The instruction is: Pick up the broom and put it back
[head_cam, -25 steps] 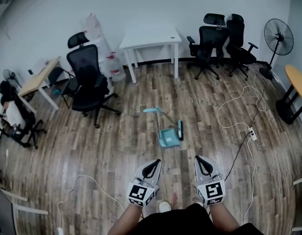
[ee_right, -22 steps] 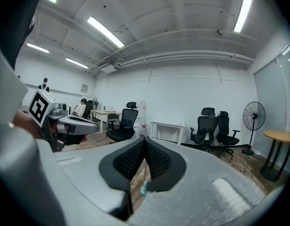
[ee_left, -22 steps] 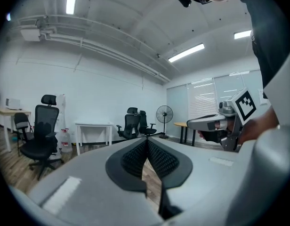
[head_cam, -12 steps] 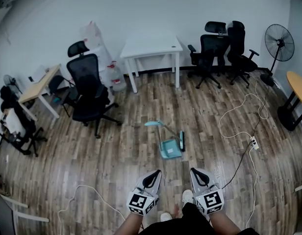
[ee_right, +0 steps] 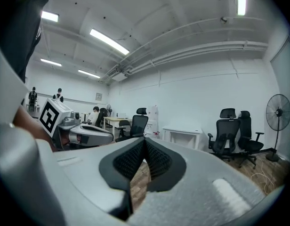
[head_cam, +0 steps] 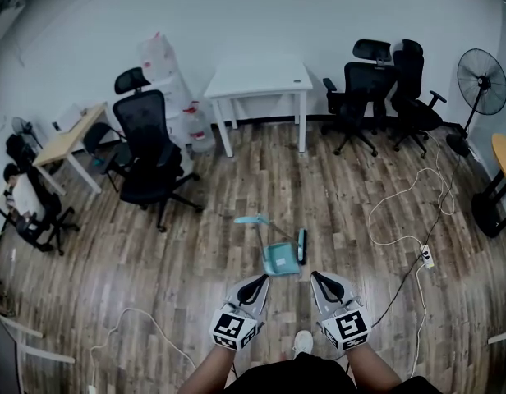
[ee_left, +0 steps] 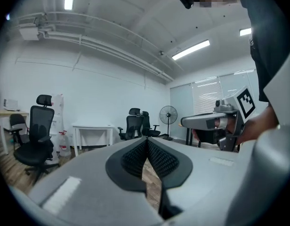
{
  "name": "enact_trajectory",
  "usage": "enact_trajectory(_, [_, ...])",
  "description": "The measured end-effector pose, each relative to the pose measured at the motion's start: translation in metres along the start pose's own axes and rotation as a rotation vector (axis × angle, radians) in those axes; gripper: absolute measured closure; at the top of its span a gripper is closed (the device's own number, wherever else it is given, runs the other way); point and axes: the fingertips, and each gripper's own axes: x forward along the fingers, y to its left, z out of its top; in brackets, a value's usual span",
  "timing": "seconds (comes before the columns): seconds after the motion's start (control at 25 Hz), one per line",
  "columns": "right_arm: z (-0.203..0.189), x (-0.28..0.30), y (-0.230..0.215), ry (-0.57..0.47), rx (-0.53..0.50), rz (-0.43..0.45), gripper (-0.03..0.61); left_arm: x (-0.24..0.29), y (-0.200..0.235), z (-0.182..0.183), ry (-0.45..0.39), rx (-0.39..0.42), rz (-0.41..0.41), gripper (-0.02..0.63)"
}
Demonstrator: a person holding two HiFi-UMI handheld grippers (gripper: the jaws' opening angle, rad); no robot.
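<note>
On the wooden floor just ahead of both grippers lies a teal dustpan point(head_cam: 279, 258). Its thin handle runs up-left to a teal end piece point(head_cam: 251, 218). A short broom point(head_cam: 302, 246) with dark bristles lies along the dustpan's right side. My left gripper point(head_cam: 257, 283) and right gripper point(head_cam: 320, 280) are held level, side by side, a short way before the dustpan and not touching it. In the gripper views, the left gripper point(ee_left: 146, 141) and the right gripper point(ee_right: 145, 140) each have their ribbed pads meeting at the tip, shut on nothing. The broom is hidden in both gripper views.
A white table point(head_cam: 257, 79) stands at the far wall. Black office chairs stand at the left point(head_cam: 150, 150) and the back right point(head_cam: 376, 89). A fan point(head_cam: 483, 76) and a white cable with a power strip point(head_cam: 425, 257) are on the right. A seated person point(head_cam: 27, 199) is at the far left.
Both grippers moved forward across the room with the person. The broom and dustpan now lie closer to the jaws. Both grippers stayed shut.
</note>
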Motion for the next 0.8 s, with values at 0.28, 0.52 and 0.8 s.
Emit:
enact_trajectory(0.28, [-0.006,0.009,-0.038,0.002,-0.011,0.052,0.575,0.030,-0.003,-0.008,0.027,-0.019,0.074,0.598])
enact_trajectory(0.52, [-0.011,0.022,-0.051,0.024,-0.071,0.087,0.575,0.048,0.005,-0.013,0.048,-0.040,0.117,0.598])
enact_trajectory(0.8, [-0.028,0.053,-0.045,0.110,-0.151,0.176,0.575,0.066,0.026,-0.015,0.055,-0.056,0.140,0.598])
